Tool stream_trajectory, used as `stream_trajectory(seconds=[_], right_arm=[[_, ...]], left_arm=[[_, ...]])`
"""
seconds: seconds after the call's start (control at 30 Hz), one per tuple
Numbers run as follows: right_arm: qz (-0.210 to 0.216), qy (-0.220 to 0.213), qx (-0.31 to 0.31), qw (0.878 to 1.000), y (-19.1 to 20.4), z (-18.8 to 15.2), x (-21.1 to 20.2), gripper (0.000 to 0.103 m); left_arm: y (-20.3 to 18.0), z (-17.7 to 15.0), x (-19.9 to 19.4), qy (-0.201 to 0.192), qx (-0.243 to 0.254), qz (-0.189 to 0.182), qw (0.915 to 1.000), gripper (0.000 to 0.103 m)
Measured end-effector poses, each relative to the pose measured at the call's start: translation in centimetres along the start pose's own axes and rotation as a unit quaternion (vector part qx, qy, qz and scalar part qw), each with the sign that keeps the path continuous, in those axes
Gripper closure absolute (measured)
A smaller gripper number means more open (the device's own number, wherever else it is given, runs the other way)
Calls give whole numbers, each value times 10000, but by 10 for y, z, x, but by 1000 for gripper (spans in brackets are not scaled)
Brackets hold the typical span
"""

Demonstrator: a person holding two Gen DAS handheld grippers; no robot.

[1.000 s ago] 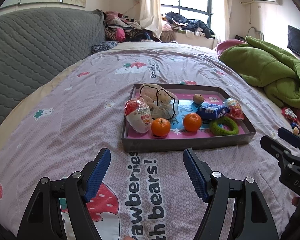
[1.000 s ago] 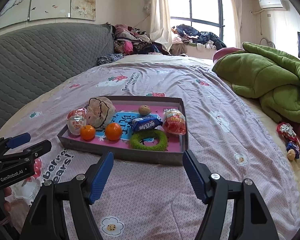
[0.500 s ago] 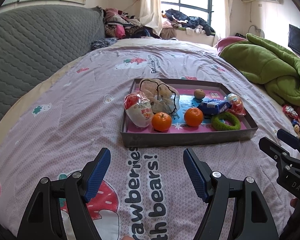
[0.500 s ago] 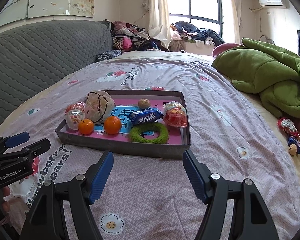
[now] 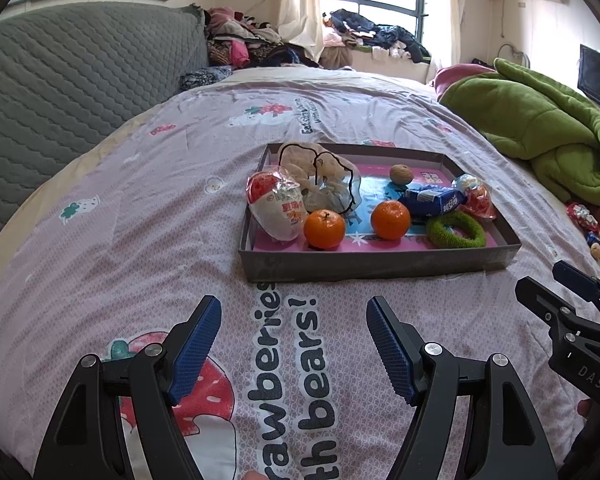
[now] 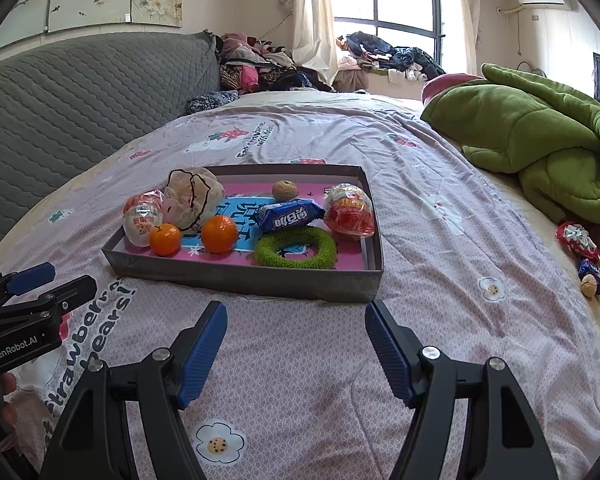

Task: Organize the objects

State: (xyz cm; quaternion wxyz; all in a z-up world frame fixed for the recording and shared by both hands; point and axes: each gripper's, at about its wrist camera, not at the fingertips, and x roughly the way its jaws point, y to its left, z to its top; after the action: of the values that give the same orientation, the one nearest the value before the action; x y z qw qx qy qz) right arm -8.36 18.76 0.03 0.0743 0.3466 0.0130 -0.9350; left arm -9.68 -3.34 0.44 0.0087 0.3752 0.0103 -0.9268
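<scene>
Bare bedspread (image 6: pixel 300 352) lies ahead; the tray wall (image 6: pixel 240 280) blocks a low approach.

The bedsheet (image 6: pixel 420 184) is pale lilac with strawberries, flowers and black lettering. The tray (image 6: pixel 244 280) has grey walls and a pink-and-blue floor. In it lie two orange tangerines (image 6: pixel 219 233), a green ring (image 6: pixel 295 247), a blue biscuit packet (image 6: pixel 290 216) and a brown walnut (image 6: pixel 285 191). A green blanket (image 6: pixel 540 136) sits beside a grey quilted headboard (image 6: pixel 72 92).
</scene>
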Motion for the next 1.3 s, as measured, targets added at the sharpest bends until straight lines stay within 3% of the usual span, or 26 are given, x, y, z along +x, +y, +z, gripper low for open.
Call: stream_trajectory(seconds=[1.3], right_arm=[[-230, 137, 109, 9996, -2, -25, 17, 32]], left_arm=[[3, -19, 15, -106, 78, -1, 9999, 27]])
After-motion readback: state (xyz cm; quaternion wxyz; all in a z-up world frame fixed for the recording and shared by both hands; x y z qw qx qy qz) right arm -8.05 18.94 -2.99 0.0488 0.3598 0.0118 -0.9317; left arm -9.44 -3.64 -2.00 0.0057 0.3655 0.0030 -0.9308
